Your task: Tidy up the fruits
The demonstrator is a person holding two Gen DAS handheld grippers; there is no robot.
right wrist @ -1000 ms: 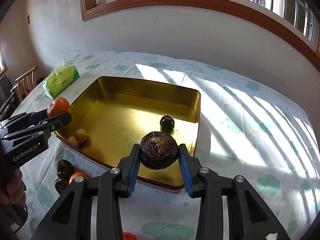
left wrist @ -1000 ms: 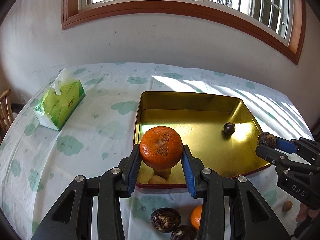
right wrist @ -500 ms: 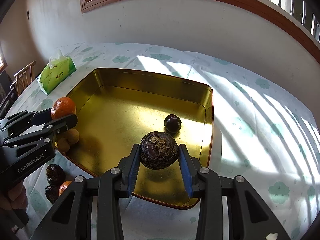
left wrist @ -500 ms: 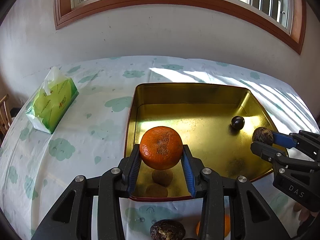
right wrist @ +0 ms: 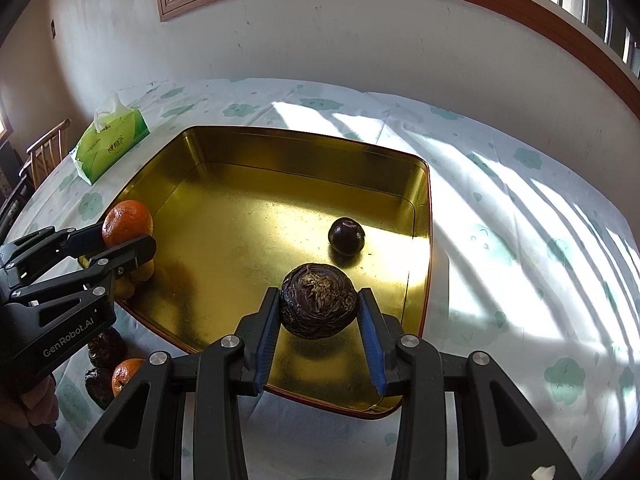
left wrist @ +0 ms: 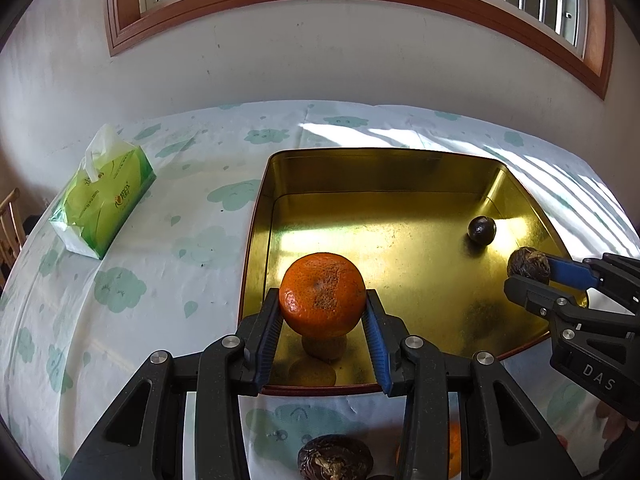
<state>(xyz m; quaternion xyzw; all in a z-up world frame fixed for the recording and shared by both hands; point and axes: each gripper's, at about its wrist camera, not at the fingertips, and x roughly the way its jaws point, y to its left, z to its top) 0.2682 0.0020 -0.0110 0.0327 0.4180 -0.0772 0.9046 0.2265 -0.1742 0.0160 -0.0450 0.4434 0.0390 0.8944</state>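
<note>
My left gripper [left wrist: 323, 334] is shut on an orange tangerine [left wrist: 322, 294] and holds it above the near left corner of the gold tray [left wrist: 256, 216]. Two small tan fruits [left wrist: 324, 347] lie in the tray under it. My right gripper [right wrist: 319, 336] is shut on a wrinkled dark passion fruit [right wrist: 318, 300] and holds it above the tray's [right wrist: 424, 216] near right part. A smooth dark round fruit [right wrist: 346, 235] lies in the tray just beyond; it also shows in the left wrist view [left wrist: 481, 230]. The right gripper [left wrist: 532, 270] also shows there, and the left gripper [right wrist: 128, 236] in the right wrist view.
A green tissue pack [left wrist: 102, 200] lies on the tablecloth left of the tray. Two dark passion fruits [right wrist: 105, 346] and a tangerine [right wrist: 125, 374] lie on the cloth in front of the tray's near left corner. A wooden chair [right wrist: 44, 156] stands off the table's left edge. A wall runs behind.
Both grippers have moved forward with their fruits, from the tray's near rim to over its floor. The grips have not changed.
</note>
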